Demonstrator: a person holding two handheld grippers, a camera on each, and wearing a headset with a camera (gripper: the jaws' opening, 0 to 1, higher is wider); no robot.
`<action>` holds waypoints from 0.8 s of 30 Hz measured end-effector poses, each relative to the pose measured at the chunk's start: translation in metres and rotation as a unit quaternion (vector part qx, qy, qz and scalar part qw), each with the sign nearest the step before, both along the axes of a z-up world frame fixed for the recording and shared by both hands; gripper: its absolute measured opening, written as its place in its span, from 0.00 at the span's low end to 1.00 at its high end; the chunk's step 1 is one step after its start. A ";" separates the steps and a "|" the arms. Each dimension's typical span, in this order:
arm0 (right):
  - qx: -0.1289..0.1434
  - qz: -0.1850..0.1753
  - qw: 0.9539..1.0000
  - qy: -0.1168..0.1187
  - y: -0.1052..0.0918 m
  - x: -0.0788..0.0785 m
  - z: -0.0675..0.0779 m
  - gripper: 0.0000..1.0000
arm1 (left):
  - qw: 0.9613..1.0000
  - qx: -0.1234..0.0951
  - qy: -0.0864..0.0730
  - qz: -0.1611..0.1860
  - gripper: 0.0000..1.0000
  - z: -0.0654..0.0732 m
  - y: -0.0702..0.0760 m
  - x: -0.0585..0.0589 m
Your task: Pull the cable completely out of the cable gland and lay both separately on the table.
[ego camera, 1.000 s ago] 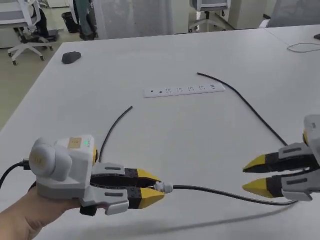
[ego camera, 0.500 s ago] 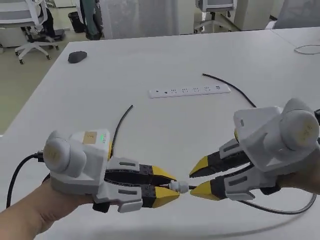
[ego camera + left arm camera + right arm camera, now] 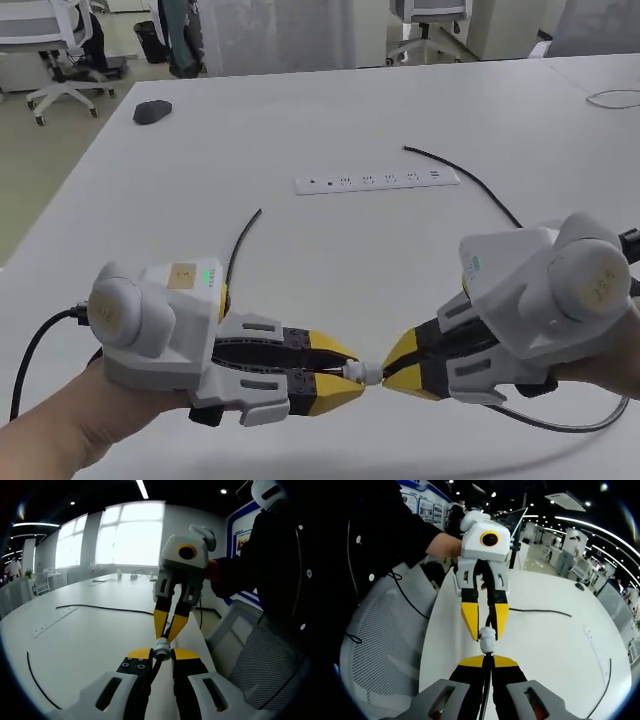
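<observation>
A small white cable gland (image 3: 362,373) sits between the yellow tips of my left gripper (image 3: 352,372), which is shut on it above the table. A black cable (image 3: 560,424) leaves the gland to the right and loops low behind the right hand. My right gripper (image 3: 389,371) meets the left one tip to tip, shut on the cable right beside the gland. In the left gripper view the gland (image 3: 161,647) lies in my left gripper (image 3: 162,653), and the right gripper (image 3: 166,632) points down at it. In the right gripper view the cable (image 3: 485,690) runs between the shut jaws of my right gripper (image 3: 487,658), just below the gland (image 3: 488,635).
A white power strip (image 3: 377,181) lies mid-table, with a black cable (image 3: 470,182) running from near it toward the right. Another black cable stretch (image 3: 236,256) lies left of centre. A dark mouse (image 3: 152,111) rests at the far left. Office chairs stand beyond the table's far edge.
My right gripper came in from the right to the gland, and its jaws went from open to shut on the cable. The left gripper kept hold of the gland.
</observation>
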State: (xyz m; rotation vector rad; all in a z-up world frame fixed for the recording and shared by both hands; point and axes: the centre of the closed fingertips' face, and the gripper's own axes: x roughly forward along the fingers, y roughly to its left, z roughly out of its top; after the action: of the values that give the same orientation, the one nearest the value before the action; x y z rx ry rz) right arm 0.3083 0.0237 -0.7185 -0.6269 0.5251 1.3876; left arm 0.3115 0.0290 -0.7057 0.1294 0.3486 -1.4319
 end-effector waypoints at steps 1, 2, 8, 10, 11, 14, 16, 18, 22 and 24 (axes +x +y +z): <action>-0.001 -0.003 1.000 0.000 -0.001 0.000 0.000 0.00 | 1.000 -0.001 -0.001 0.000 0.15 0.000 -0.001 0.000; -0.001 -0.003 1.000 -0.001 -0.002 0.000 0.000 0.00 | 1.000 0.000 -0.001 0.000 0.15 0.000 -0.001 0.000; -0.024 -0.012 0.999 -0.018 -0.017 0.001 -0.005 0.00 | 1.000 0.009 -0.007 -0.001 0.15 -0.005 0.001 0.001; -0.019 -0.021 1.000 -0.011 -0.023 0.000 -0.004 0.00 | 1.000 0.007 -0.004 0.001 0.15 -0.004 0.004 0.001; -0.019 -0.029 0.999 -0.011 -0.030 0.002 -0.005 0.00 | 1.000 0.007 -0.004 0.004 0.15 -0.004 0.006 0.002; -0.024 -0.047 0.999 -0.009 -0.046 0.005 -0.008 0.00 | 1.000 0.007 -0.003 0.011 0.15 -0.004 0.009 0.004; -0.028 -0.058 0.998 -0.004 -0.056 0.006 -0.010 0.00 | 1.000 0.007 -0.002 0.015 0.15 -0.004 0.011 0.004; -0.040 -0.075 0.996 -0.008 -0.069 0.010 -0.015 0.00 | 1.000 0.009 -0.004 0.019 0.15 -0.004 0.013 0.005; -0.046 -0.103 0.994 0.002 -0.090 0.012 -0.022 0.00 | 1.000 0.014 -0.002 0.019 0.15 -0.006 0.016 0.005; -0.065 -0.116 0.991 -0.002 -0.105 0.013 -0.028 0.00 | 1.000 0.018 -0.002 0.021 0.15 -0.008 0.018 0.006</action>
State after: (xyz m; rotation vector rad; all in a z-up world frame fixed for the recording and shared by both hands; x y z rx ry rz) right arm 0.3216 -0.0814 -0.7465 -0.6528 0.6675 1.1391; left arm 0.3173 0.0473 -0.7133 0.1535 0.3724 -1.3843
